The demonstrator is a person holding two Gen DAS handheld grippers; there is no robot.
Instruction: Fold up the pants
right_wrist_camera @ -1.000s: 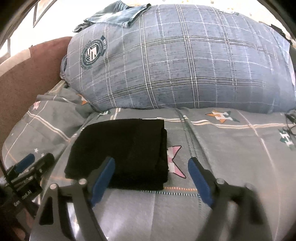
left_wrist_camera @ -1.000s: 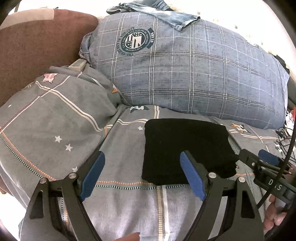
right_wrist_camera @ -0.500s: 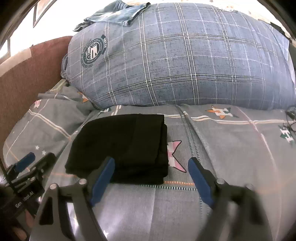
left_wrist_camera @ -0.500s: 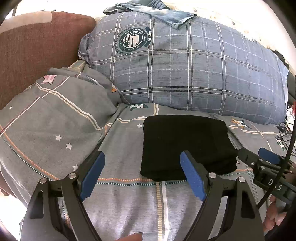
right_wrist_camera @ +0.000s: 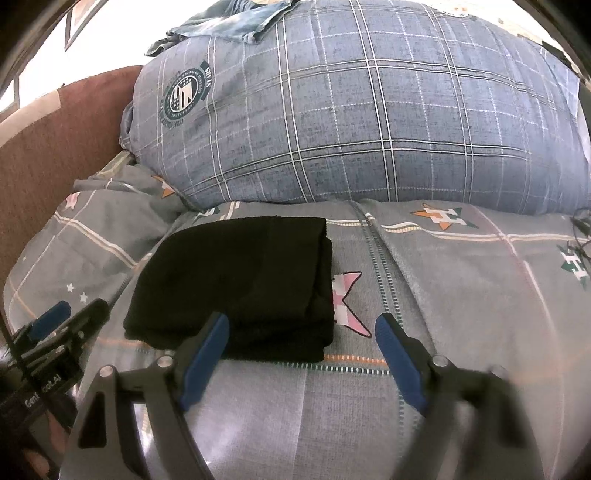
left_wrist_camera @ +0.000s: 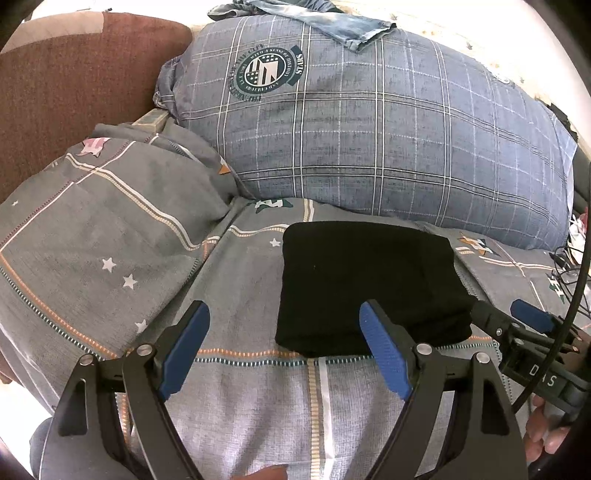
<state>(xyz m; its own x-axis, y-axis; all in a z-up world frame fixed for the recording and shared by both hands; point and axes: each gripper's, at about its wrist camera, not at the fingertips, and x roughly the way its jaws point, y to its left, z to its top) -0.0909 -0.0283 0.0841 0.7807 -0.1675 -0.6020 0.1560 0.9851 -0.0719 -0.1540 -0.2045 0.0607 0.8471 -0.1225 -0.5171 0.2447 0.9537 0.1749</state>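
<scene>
Left claw [left_wrist_camera: 284,347]: blue-padded jaws spread wide, nothing held, hovering over the grey star-print bedsheet [left_wrist_camera: 110,258] at the near-left corner of the pants. Right claw [right_wrist_camera: 301,352]: same, wide apart and empty, near the near-right corner. Both clear of the cloth, so judged hands-off.

Black folded pants [left_wrist_camera: 365,288] lie as a compact rectangular stack flat on the sheet, layered edges on the right, between the claws and just beyond them. Looks like the fold is finished; flat bed keeps the stack square.

Beyond: big blue plaid pillow [left_wrist_camera: 369,129] with crest print, a blue denim garment [left_wrist_camera: 332,22] draped over its top. Brown cushion [left_wrist_camera: 74,81] far left.
</scene>
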